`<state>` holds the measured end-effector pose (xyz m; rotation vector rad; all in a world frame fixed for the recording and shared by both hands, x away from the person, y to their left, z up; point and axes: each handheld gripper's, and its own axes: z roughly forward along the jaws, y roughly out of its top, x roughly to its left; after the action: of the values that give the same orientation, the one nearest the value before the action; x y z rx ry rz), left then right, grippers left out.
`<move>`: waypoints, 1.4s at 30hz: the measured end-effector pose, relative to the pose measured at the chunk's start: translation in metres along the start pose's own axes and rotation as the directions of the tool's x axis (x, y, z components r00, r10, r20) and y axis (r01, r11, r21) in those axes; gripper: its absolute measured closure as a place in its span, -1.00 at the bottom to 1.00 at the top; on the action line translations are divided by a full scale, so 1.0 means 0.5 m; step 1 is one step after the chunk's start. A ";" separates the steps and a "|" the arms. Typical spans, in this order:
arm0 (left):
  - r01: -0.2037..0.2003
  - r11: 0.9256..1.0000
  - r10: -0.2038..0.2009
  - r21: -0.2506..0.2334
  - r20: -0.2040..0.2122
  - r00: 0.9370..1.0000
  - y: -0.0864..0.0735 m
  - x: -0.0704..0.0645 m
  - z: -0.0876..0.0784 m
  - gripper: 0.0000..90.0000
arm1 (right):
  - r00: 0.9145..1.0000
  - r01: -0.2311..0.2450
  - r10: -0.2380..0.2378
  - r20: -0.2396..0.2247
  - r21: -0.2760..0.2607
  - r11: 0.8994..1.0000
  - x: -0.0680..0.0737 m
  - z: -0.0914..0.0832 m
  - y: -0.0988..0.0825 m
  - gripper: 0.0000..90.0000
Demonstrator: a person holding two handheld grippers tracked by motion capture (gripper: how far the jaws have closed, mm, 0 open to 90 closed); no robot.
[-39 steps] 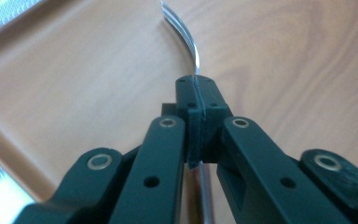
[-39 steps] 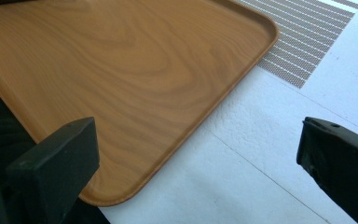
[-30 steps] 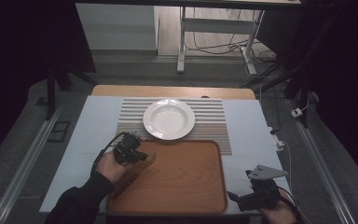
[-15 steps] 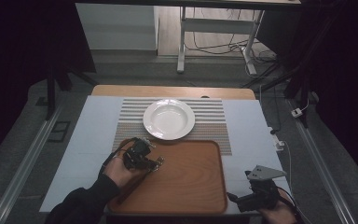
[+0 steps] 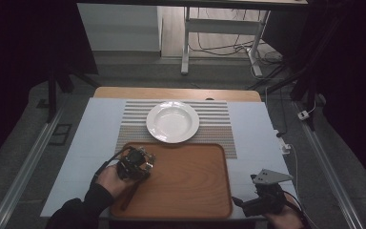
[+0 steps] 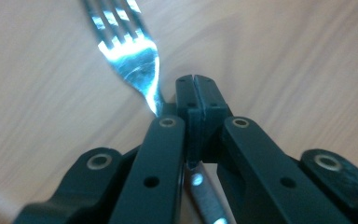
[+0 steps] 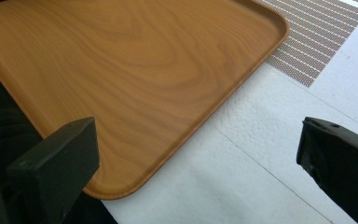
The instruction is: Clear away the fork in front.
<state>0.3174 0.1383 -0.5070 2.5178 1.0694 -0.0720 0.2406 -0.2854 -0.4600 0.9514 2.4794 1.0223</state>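
My left gripper (image 5: 144,162) hovers low over the left part of the wooden tray (image 5: 190,191), held in a person's hand. In the left gripper view its jaws (image 6: 196,83) are pressed together, with a shiny metal fork (image 6: 130,60) caught at its neck. The tines point ahead over the wood and the handle runs back under the jaws. My right gripper (image 5: 242,203) rests at the table's front right, beside the tray's near right corner. Its jaws (image 7: 200,158) stand wide apart with nothing between them, over the tray's corner (image 7: 135,60) and the white table top.
A white plate (image 5: 172,121) sits on a striped placemat (image 5: 214,131) just beyond the tray. The placemat's corner (image 7: 317,37) lies past the tray in the right gripper view. A white cover (image 5: 90,143) lies over the table; metal rails run along both sides.
My left gripper has moved right, from the table surface beside the tray to over the tray's left part. The right gripper has stayed put.
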 end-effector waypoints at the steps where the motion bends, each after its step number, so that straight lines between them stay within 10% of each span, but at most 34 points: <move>1: 0.015 1.000 -0.015 -0.001 -0.002 1.000 -0.004 0.007 -0.003 0.98 | 1.000 0.000 0.000 0.000 0.000 1.000 0.000 0.000 0.000 -1.00; 9: 0.079 0.997 -0.079 -0.007 -0.008 0.997 -0.026 0.037 -0.016 0.90 | 1.000 -0.004 0.004 -0.002 0.001 1.000 -0.001 0.001 0.000 -1.00; 18: 0.042 0.999 -0.044 0.023 0.080 0.996 -0.041 -0.001 -0.021 0.97 | 1.000 -0.007 0.007 -0.001 0.001 1.000 -0.001 0.000 0.000 -1.00; 26: 0.086 0.994 -0.086 0.072 -0.007 0.996 -0.074 0.001 -0.030 0.98 | 1.000 -0.007 0.007 0.000 0.001 1.000 -0.001 0.001 0.000 -1.00; 29: 0.109 0.994 -0.109 0.027 0.014 0.994 -0.084 0.008 -0.043 0.97 | 1.000 -0.007 0.007 0.000 0.000 1.000 -0.001 0.000 0.000 -1.00; 32: 0.114 0.991 -0.114 -0.064 0.008 0.993 -0.101 0.005 -0.069 0.53 | 1.000 -0.009 0.009 0.005 -0.002 1.000 -0.001 0.000 0.000 -1.00; 39: 0.082 0.946 -0.090 -0.312 -0.012 0.996 -0.188 -0.020 -0.128 -0.57 | 1.000 -0.019 0.019 0.021 -0.001 1.000 -0.001 -0.002 0.000 -1.00; 42: 0.084 0.928 -0.103 -0.362 -0.032 0.994 -0.229 -0.029 -0.141 -0.65 | 0.999 -0.021 0.021 0.030 0.000 1.000 -0.002 -0.002 0.000 -1.00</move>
<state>0.2194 0.2274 -0.4787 2.1486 1.1093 0.1502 0.2405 -0.2866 -0.4592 0.9876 2.4507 1.0069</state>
